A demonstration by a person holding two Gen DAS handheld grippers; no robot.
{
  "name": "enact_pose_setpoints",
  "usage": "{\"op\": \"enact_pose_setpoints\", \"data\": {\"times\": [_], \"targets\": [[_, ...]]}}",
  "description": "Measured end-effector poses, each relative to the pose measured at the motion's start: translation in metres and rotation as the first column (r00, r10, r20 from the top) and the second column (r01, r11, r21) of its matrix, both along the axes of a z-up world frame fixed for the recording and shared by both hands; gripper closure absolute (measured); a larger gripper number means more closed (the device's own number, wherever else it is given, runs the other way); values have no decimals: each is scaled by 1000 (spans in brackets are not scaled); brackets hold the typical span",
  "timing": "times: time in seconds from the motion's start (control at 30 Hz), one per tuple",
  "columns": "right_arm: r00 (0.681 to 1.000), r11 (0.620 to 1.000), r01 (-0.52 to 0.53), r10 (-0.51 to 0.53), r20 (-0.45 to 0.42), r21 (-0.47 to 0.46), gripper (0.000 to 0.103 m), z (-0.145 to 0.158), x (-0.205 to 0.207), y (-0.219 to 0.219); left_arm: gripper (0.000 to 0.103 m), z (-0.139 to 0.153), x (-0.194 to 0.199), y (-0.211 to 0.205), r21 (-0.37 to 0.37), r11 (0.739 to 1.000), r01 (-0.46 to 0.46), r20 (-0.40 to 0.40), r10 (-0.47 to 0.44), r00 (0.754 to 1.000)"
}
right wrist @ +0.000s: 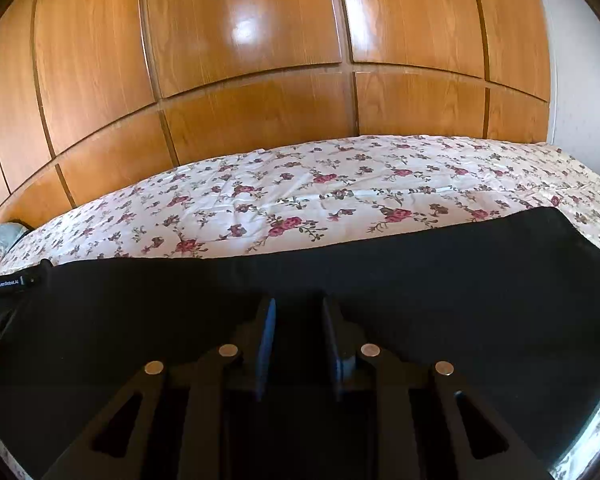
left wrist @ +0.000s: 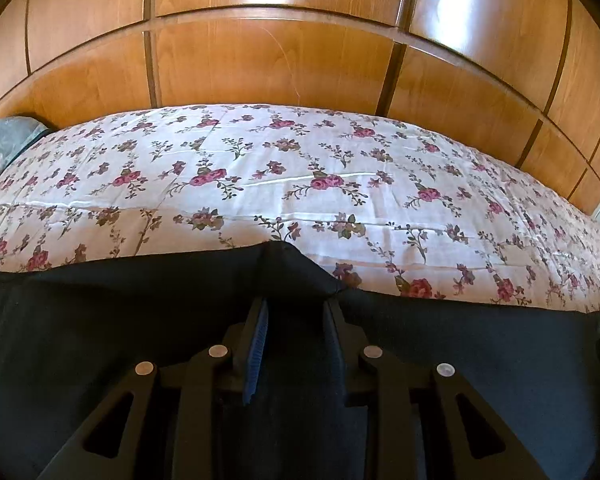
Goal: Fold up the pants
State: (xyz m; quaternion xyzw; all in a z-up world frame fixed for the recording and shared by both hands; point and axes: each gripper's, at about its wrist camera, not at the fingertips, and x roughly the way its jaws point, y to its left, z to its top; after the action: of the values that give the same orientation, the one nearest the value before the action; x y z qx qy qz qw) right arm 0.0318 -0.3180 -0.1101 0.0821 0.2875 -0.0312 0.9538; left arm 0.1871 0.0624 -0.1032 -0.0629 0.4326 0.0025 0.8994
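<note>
Black pants lie spread across the near side of a bed with a floral sheet. In the left wrist view my left gripper stands over the pants with its fingers apart, and a raised pinch of black fabric peaks just ahead of the fingertips. In the right wrist view the pants fill the lower half, with their end at the right. My right gripper is open, fingers resting over the cloth near its far edge. The left gripper's body shows at the far left.
A tall wooden wardrobe stands right behind the bed. A blue-green pillow lies at the bed's left end. A white wall is at the right.
</note>
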Motion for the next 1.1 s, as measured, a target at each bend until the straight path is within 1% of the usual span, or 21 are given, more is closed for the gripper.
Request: {"op": "enact_pose_setpoints", "data": {"times": [0.13,0.2,0.23,0.3,0.33,0.37,0.43,0.5,0.57,0.6,0.73,0.9,1.03,1.1], "targets": [[1000,1000,12,-11,-13,7,78,2,-2,0,71,3,-13,0,1,1000,-16,-11,16,1000],[1000,1000,14,-14,-22,19,75,5,-7,1,71,4,-31,-1,-3,1000,-20,25,20,999],[1000,1000,16,-16,-23,19,73,7,-10,2,70,5,-35,-1,-5,1000,-19,28,19,999],[1000,1000,18,-18,-20,22,68,12,-19,4,67,5,-47,0,-18,1000,-19,28,19,999],[1000,999,19,-18,-17,31,63,14,-23,4,66,4,-51,-1,-16,1000,-20,33,20,999],[1000,999,22,-21,-17,44,60,16,-28,3,66,5,-56,-2,-4,1000,-16,41,16,999],[999,998,32,-31,-22,57,60,18,-35,1,65,5,-64,-5,20,1000,-7,50,6,999],[999,997,44,-43,-22,66,60,18,-43,-2,65,6,-70,-6,24,1000,-12,49,11,999],[998,996,54,-53,-25,74,60,17,-51,-4,63,5,-77,-6,17,1000,-13,53,12,999],[998,995,58,-56,-29,77,60,17,-53,-5,60,5,-80,-6,16,1000,-11,60,10,998],[997,993,67,-63,-38,96,60,13,-63,-10,56,3,-97,-10,40,999,1,91,-4,996],[996,990,78,-73,-47,121,60,13,-69,-12,53,2,-119,-11,39,999,-5,126,0,992],[996,985,83,-76,-54,153,59,16,-76,-14,49,5,-138,-11,37,999,6,131,-11,991],[995,981,88,-80,-51,175,59,18,-82,-15,48,8,-147,-10,22,1000,4,133,-7,991]]}}
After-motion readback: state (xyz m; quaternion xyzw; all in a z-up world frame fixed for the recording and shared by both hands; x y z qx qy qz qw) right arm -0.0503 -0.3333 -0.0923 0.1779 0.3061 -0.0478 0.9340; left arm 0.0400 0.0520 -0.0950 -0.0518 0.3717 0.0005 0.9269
